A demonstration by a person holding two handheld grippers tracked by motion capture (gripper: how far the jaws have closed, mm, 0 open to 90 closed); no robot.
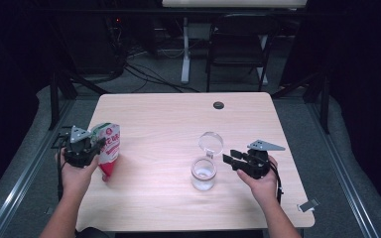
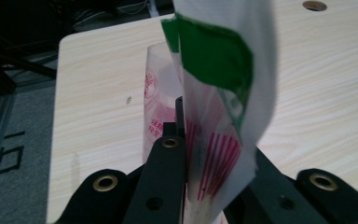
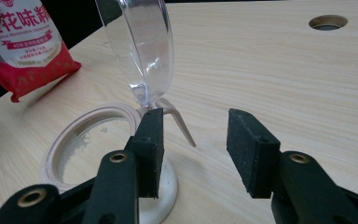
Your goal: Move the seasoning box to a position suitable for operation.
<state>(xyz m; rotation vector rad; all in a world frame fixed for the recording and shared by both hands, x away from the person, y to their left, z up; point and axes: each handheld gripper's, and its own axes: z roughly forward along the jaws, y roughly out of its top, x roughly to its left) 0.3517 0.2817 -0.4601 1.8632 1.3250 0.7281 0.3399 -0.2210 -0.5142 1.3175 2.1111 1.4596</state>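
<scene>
Left tongs (image 1: 95, 147): pressed together on the upper part of the pouch, seen at the left edge of the tabletop in the high view; in the left gripper view the black jaws clamp the film from both sides.
Pouch (image 1: 109, 150): white plastic with red print and a red bottom, green patch near the top; held roughly upright, leaning a little, its red bottom corner at or just above the wood.
Right tongs (image 1: 233, 158): spread, nothing between the pads; held level just to the right of the jar, pointing toward it.
Jar (image 1: 203, 173): clear glass, standing upright on the tabletop in front of the right hand (image 1: 260, 181); some white grains lie inside, seen in the right gripper view.
Lid (image 1: 211, 141): clear, hinged, swung open and standing up behind the jar's mouth.
Tabletop (image 1: 178, 119): pale wood grain, with a round dark hole (image 1: 219, 105) near the far edge.
Pouch and jar: well apart.
</scene>
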